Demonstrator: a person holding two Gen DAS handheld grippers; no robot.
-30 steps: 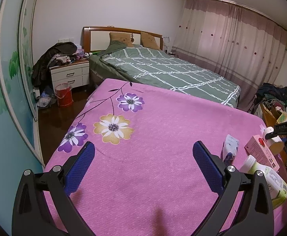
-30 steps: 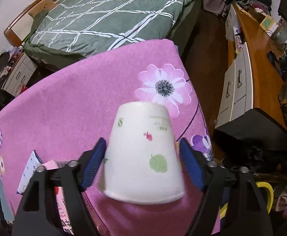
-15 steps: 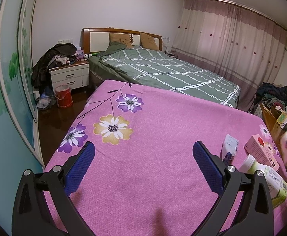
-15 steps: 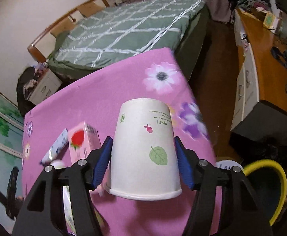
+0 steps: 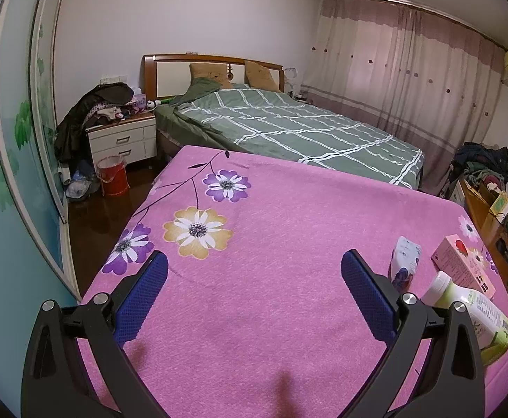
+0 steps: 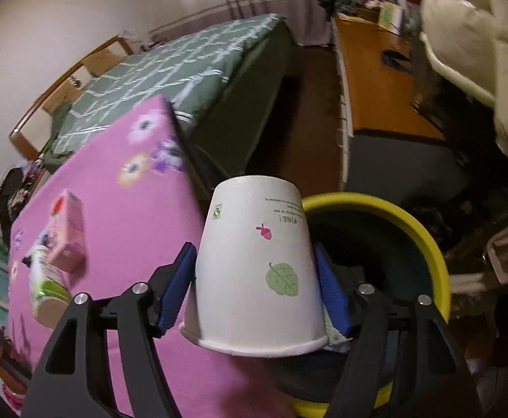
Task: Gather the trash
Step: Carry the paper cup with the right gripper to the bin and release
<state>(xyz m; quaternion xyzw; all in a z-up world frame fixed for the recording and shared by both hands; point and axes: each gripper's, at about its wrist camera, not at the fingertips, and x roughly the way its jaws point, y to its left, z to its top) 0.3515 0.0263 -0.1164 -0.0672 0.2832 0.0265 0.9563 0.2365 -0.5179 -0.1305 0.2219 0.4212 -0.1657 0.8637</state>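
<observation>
My right gripper (image 6: 255, 275) is shut on an upside-down white paper cup (image 6: 257, 261) with a green leaf print. It holds the cup over the table's right edge, at the rim of a yellow bin (image 6: 424, 244) on the floor. My left gripper (image 5: 252, 278) is open and empty above the pink flowered tablecloth (image 5: 271, 226). On the cloth at the right lie a pink carton (image 5: 461, 266), a green-and-white bottle (image 5: 473, 313) and a small white pouch (image 5: 405, 259). The carton (image 6: 67, 230) and bottle (image 6: 46, 278) also show in the right wrist view.
A bed with a green checked cover (image 5: 288, 129) stands beyond the table. A nightstand (image 5: 121, 139) piled with clothes and a red bucket (image 5: 112, 176) are at the far left. A wooden desk (image 6: 375, 69) runs along the right wall.
My right gripper has carried the cup off the table to the right, and it now hangs at the yellow bin. The left gripper has not moved.
</observation>
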